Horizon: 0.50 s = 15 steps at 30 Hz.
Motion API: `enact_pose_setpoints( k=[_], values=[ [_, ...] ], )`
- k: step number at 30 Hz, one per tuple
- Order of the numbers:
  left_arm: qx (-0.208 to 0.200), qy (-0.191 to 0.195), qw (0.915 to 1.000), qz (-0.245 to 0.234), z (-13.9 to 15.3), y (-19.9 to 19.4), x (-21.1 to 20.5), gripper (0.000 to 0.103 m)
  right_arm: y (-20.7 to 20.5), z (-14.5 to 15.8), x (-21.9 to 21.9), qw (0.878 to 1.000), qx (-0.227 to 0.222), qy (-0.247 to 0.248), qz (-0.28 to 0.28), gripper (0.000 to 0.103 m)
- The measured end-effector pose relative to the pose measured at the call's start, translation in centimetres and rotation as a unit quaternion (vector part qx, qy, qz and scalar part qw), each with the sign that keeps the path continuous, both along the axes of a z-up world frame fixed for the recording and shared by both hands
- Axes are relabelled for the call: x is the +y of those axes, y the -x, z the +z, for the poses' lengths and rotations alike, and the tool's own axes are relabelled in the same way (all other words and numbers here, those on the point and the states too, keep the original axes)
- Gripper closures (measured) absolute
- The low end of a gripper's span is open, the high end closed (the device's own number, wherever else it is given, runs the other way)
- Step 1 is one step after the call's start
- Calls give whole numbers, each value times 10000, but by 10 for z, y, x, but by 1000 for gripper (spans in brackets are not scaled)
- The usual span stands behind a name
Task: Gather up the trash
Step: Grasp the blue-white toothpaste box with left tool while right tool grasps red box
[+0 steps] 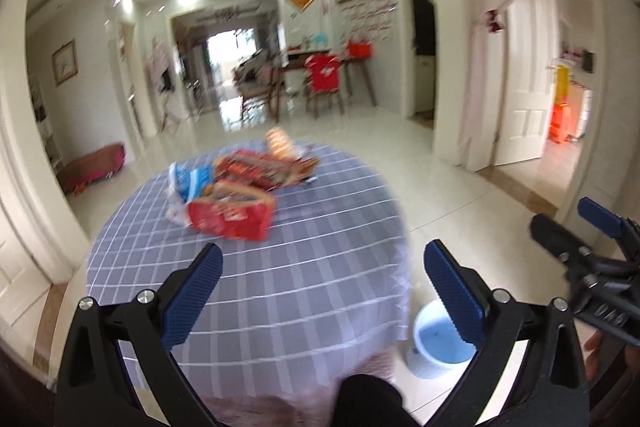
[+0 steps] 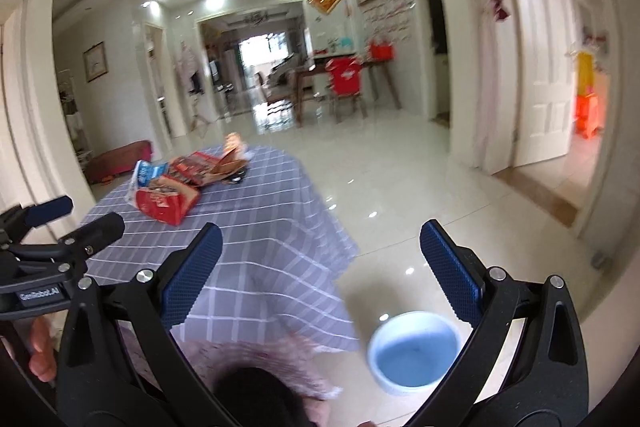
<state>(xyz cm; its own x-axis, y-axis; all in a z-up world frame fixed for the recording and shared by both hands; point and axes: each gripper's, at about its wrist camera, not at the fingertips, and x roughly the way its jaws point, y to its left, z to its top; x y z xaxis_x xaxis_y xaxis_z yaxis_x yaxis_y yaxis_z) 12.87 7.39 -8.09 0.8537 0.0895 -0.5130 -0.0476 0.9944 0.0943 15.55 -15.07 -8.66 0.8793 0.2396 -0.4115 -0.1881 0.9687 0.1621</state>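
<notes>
Wrappers [image 1: 236, 195] lie well beyond both wide-spread, empty tongs [image 1: 320, 259] [image 2: 320, 235].

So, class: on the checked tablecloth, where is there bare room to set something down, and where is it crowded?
The near half of the tablecloth, between the red packet and the near edge, is bare, as is the right side beyond the wrappers. The far left is crowded: the red packet, blue-white bag and other wrappers are bunched together there.
</notes>
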Motion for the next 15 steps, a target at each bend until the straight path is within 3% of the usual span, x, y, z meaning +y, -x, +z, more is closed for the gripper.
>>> enact_pose_setpoints(
  k=[8, 15],
  values=[
    [357, 325, 9934, 1043, -15, -60, 132, 4, -92, -19, 80, 9967, 460, 46, 672, 6],
    [584, 769, 9891, 1112, -26, -105, 193, 8, -158, -25, 133, 9925, 737, -2, 971, 6]
  ],
)
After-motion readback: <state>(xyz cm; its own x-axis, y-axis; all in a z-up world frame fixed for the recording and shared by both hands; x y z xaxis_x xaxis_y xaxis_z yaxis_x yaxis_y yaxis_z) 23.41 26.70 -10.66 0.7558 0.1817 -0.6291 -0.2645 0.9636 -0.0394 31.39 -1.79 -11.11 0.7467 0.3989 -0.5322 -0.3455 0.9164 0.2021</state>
